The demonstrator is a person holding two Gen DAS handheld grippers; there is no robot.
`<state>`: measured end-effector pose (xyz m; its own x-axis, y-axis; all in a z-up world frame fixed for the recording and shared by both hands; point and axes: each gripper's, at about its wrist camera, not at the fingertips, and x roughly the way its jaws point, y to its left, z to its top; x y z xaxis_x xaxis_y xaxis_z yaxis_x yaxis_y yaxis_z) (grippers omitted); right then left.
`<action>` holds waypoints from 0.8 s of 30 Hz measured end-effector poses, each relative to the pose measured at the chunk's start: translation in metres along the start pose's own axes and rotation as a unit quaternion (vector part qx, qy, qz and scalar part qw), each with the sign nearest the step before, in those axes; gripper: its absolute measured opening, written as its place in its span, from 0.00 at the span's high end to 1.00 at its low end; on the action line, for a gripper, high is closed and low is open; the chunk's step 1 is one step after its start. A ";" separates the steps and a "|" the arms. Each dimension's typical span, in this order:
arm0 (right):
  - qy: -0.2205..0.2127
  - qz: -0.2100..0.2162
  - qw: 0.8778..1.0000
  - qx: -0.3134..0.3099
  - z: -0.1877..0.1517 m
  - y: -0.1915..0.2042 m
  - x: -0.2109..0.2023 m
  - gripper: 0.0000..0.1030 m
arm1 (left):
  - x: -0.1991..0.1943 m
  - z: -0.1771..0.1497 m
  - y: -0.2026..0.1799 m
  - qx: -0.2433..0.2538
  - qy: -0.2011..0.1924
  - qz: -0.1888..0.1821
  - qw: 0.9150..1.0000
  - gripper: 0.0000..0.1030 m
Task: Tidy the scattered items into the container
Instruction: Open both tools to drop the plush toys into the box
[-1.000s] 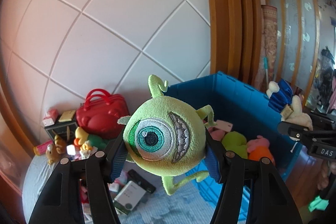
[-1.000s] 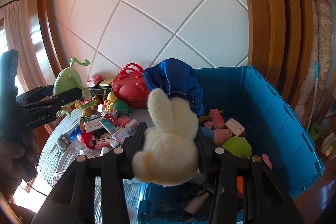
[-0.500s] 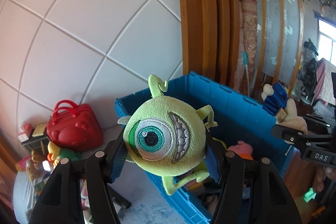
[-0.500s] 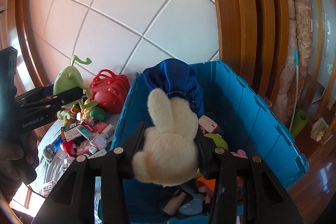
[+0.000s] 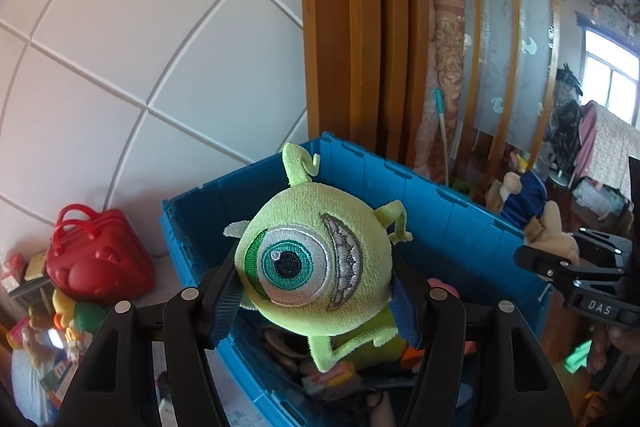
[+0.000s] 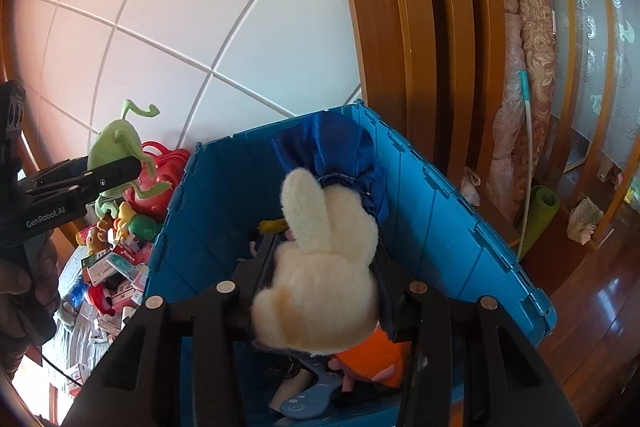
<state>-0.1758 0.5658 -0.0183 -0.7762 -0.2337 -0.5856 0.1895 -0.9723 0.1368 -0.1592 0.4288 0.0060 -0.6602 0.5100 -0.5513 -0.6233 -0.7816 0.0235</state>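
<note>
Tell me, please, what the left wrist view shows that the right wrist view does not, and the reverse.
Only the left wrist view shows the green one-eyed plush's face, squeezed in the left gripper, and a bright window at far right. Only the right wrist view shows the cream bunny plush from behind, clamped in the right gripper, and an orange toy under it. Both show the blue bin, the red handbag and both plush toys.
</note>
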 end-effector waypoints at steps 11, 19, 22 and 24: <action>-0.001 -0.008 1.000 0.000 0.009 -0.013 0.011 0.59 | 0.017 0.020 -0.023 0.017 -0.009 -0.021 1.000 0.39; -0.024 -0.014 1.000 -0.001 0.014 -0.013 0.020 0.00 | 0.037 0.022 -0.004 -0.023 0.026 -0.049 0.998 0.05; -0.019 -0.014 1.000 0.009 0.011 -0.014 0.025 0.00 | 0.035 0.017 0.012 -0.038 0.023 -0.038 0.998 0.03; -0.011 -0.010 1.000 0.015 0.009 -0.014 0.030 0.00 | 0.033 0.012 0.024 -0.049 0.027 -0.030 0.998 0.03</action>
<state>-0.2067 0.5724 -0.0307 -0.7926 -0.2130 -0.5714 0.1552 -0.9766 0.1488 -0.2012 0.4311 -0.0023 -0.5979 0.5382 -0.5940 -0.6155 -0.7830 -0.0900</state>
